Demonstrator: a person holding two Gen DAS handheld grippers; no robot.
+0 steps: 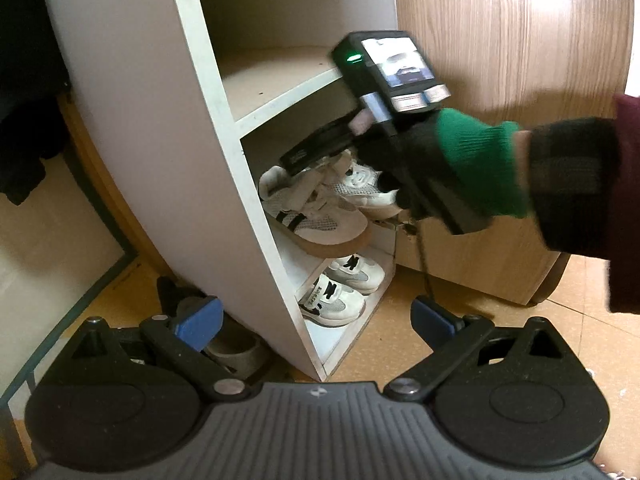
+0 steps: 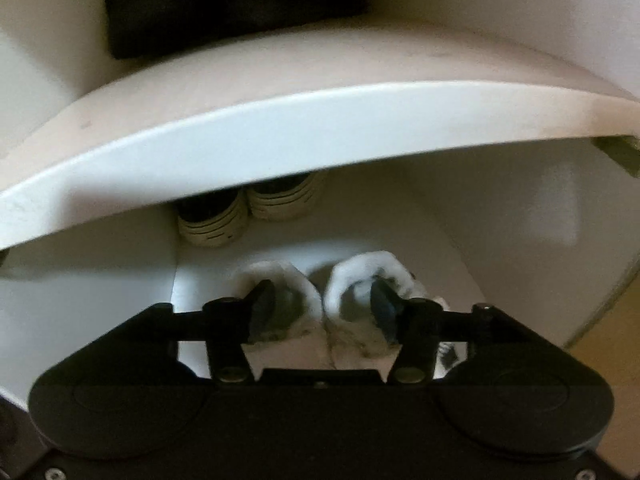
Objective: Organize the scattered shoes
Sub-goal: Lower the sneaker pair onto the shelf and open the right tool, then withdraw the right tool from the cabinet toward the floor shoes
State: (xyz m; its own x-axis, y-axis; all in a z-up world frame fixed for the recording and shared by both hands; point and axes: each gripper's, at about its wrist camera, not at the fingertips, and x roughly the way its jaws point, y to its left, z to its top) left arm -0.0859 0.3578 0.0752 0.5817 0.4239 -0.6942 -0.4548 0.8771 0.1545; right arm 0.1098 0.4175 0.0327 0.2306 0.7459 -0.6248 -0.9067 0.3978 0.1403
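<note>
A pair of white sneakers (image 2: 360,280) sits side by side on the middle shelf of a white shoe cabinet (image 1: 168,128). My right gripper (image 2: 323,312) is open over them, one finger down in each shoe's opening, with the two inner collars between the pads and not pressed. In the left wrist view the same pair (image 1: 320,220) shows black stripes and tan soles, and a gloved hand (image 1: 460,160) holds the right gripper (image 1: 316,160) in the shelf. My left gripper (image 1: 316,320) hangs open and holds nothing, low in front of the cabinet's bottom corner.
Another white pair (image 1: 340,288) stands on the bottom shelf. Two dark sneakers with white soles (image 2: 248,208) stand at the back of the middle shelf. A dark item (image 2: 224,4) lies on the shelf above. A grey slipper (image 1: 236,352) lies on the floor. A wooden cabinet (image 1: 500,40) stands to the right.
</note>
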